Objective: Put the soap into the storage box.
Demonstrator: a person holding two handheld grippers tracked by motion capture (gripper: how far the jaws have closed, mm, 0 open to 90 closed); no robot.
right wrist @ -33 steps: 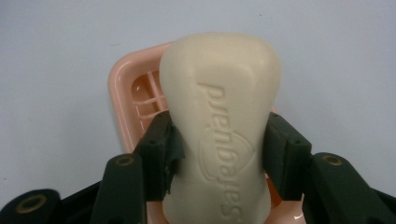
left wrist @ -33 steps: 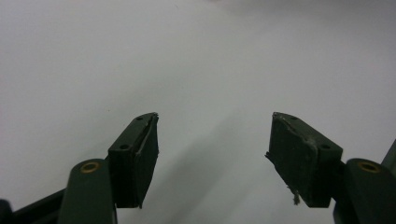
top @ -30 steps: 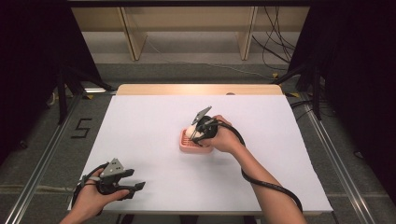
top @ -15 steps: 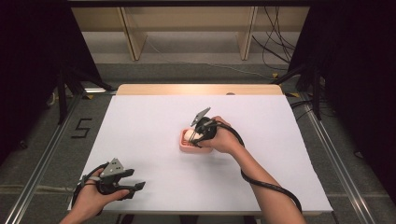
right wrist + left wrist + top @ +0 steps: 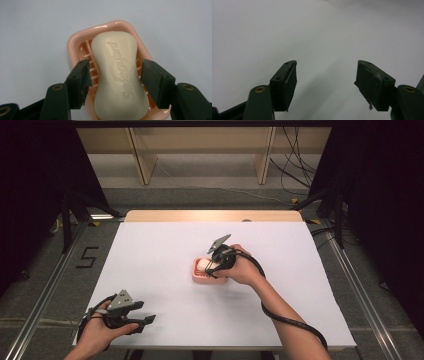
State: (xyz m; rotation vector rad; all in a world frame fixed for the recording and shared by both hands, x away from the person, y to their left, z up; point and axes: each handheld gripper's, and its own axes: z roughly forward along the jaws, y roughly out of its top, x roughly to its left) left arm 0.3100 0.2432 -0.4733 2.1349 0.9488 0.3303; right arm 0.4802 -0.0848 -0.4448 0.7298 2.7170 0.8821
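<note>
A cream bar of soap [image 5: 117,77] lies in a pink soap dish [image 5: 75,47] near the middle of the white table. My right gripper [image 5: 115,75] points down over the dish [image 5: 197,276] and its jaws have just been opening: the soap [image 5: 202,265] sits between them, and a small gap shows on each side of it. My left gripper [image 5: 142,322] rests low at the table's front left corner, open, nothing between its pads [image 5: 287,82].
The white table top [image 5: 165,245] has a wooden strip along its far edge. Light wooden shelving [image 5: 145,155] stands behind it on the floor. Cables [image 5: 295,170] lie at the back right. A metal rail [image 5: 360,290] runs along each side of the table.
My right gripper's jaws have spread apart from the soap over the dish. The right hand shifted only slightly. The left hand and its gripper have stayed where they were.
</note>
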